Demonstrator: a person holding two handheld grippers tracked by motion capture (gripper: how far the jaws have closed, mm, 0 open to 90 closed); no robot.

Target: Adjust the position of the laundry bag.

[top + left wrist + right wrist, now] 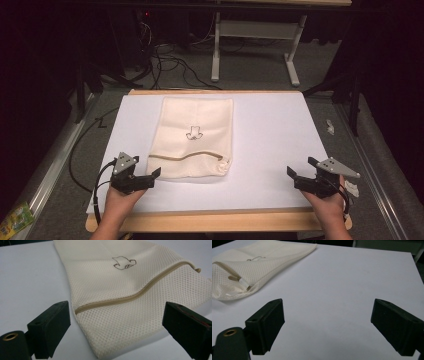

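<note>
A cream mesh bag lies flat on the white table sheet, with a tan zipper running across near its front end and a small dark logo at its middle. My left gripper stands open just left of the bag's front corner. In the left gripper view the mesh bag and its zipper lie straight ahead between the wide jaws. My right gripper is open at the front right, well apart from the bag. The right gripper view has the bag far left, zipper pull showing.
The white sheet sits on a wooden board whose edge shows at the front. Beyond the table are a white table frame, cables on the floor, and a small white scrap at the right. A green packet lies bottom left.
</note>
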